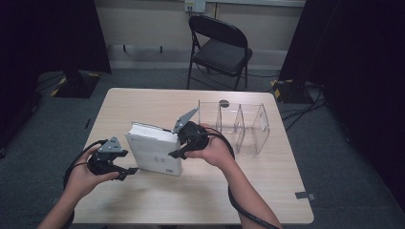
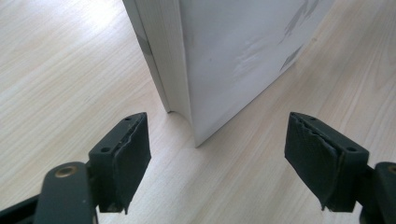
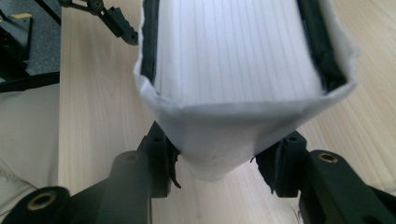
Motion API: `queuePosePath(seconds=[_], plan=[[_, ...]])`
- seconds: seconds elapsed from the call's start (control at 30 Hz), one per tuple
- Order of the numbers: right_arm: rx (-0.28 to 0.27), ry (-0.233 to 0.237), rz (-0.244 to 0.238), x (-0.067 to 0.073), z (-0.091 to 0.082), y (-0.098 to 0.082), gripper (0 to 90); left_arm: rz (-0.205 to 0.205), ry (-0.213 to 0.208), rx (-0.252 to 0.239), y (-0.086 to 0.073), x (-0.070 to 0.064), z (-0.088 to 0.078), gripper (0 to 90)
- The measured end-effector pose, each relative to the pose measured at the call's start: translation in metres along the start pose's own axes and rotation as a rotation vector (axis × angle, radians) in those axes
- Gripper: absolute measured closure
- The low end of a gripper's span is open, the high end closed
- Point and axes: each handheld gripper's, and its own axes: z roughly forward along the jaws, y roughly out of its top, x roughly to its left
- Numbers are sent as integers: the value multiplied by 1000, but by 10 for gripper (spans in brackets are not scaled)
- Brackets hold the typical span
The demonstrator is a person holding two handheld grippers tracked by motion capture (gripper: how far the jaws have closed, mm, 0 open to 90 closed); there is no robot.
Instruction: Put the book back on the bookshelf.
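The book (image 1: 155, 150) stood upright on the surface (image 1: 157, 200), pinched at its spine by the right gripper (image 1: 175, 153), left gripper (image 1: 129, 171) spread beside it; squeezing firmly would best prevent tipping.

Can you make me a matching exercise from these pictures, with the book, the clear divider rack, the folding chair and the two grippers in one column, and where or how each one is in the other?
Things:
1. white book
2. clear divider rack
3. folding chair
4. left gripper
5. right gripper

States or places:
A. on the floor beyond the table
B. jaws apart, nothing between them
C. standing upright on the table
D. shut on the book's spine
E. empty, at the table's right

Pairs: 1-C, 2-E, 3-A, 4-B, 5-D
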Motion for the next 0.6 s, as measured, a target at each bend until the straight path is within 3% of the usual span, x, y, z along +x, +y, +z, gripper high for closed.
queuePosePath(seconds=[0.3, 0.47, 0.6], plan=[[20, -20, 24, 1, 0, 4, 490, -2, -15, -2, -11, -4, 13, 193], [-24, -29, 36, 1, -3, 8, 420, 11, -37, 11, -17, -7, 22, 174], [-28, -23, 43, 1, -4, 12, 415, 5, -42, 20, -24, -9, 31, 174]])
